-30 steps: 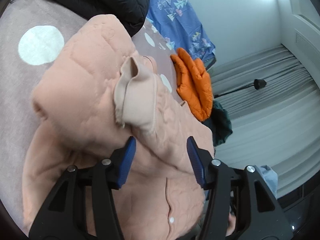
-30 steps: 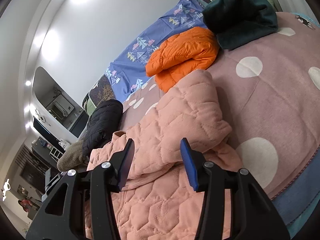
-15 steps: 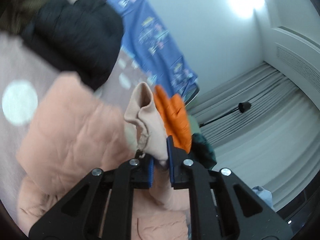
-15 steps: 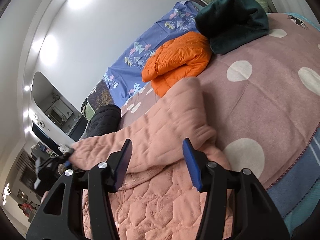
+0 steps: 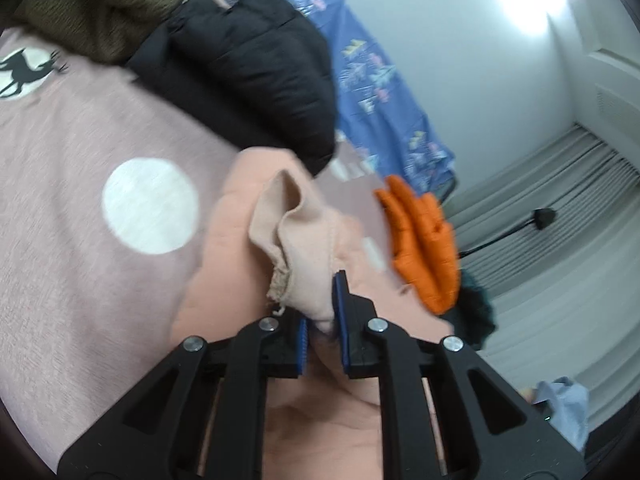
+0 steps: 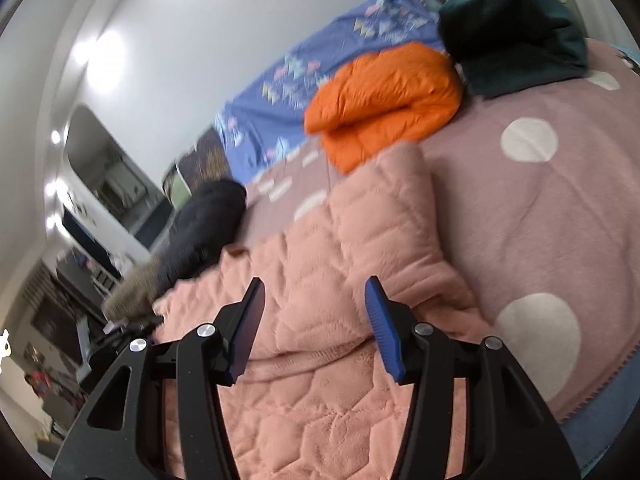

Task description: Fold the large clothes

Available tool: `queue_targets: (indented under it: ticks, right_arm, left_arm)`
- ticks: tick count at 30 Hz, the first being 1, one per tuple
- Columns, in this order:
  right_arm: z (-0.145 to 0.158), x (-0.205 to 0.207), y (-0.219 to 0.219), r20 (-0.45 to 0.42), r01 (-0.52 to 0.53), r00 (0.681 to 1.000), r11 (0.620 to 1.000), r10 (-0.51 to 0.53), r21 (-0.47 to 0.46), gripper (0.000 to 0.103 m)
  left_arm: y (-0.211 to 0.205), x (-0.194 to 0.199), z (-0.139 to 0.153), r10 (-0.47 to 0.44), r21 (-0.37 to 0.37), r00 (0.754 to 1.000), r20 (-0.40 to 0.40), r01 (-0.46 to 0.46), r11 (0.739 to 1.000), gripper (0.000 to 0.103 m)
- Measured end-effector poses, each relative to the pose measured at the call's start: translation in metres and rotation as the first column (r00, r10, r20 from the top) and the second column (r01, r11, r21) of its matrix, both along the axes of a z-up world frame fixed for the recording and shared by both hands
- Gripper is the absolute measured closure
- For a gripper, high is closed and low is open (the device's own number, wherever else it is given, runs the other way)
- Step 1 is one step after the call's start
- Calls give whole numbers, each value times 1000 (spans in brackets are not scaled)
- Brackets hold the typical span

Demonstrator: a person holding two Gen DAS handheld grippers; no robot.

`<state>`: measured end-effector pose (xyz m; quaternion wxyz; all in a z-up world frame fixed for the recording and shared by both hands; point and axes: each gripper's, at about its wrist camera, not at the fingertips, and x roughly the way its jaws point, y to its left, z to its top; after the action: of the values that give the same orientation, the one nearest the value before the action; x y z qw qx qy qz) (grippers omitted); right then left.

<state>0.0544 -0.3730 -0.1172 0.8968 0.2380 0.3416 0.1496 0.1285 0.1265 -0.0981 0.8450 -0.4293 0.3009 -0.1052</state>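
Cuff (image 5: 298, 240) of the pink quilted jacket (image 6: 360, 280) sits clamped in your left claw (image 5: 322, 332), whose jaws have just eased slightly. The sleeve runs from it across the jacket spread on the bed (image 6: 540, 220). Your right claw (image 6: 314, 328) hangs apart, empty, above the body.

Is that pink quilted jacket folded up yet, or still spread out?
Only partly folded. The pink jacket lies rumpled with one sleeve doubled over, while the left gripper pinches its beige cuff.
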Motion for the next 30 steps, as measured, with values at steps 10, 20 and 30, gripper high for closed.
queue_targets:
  ticks: [10,20,30]
  right_arm:
    - [11,-41,-21,5,-3,1000,999,3,52,46]
    - [-2,-162,-88,54,93,995,984,-85,-155,34]
    - [-70,-224,-68,-150,-120,984,979,96,-165,34]
  left_arm:
    - [32,-57,35,-50,7,992,115,49,999,25]
    - [53,-188,23,-143,335,986,83,108,936,25]
    - [11,-259,-45,-318,303,947,-46,316,899,24]
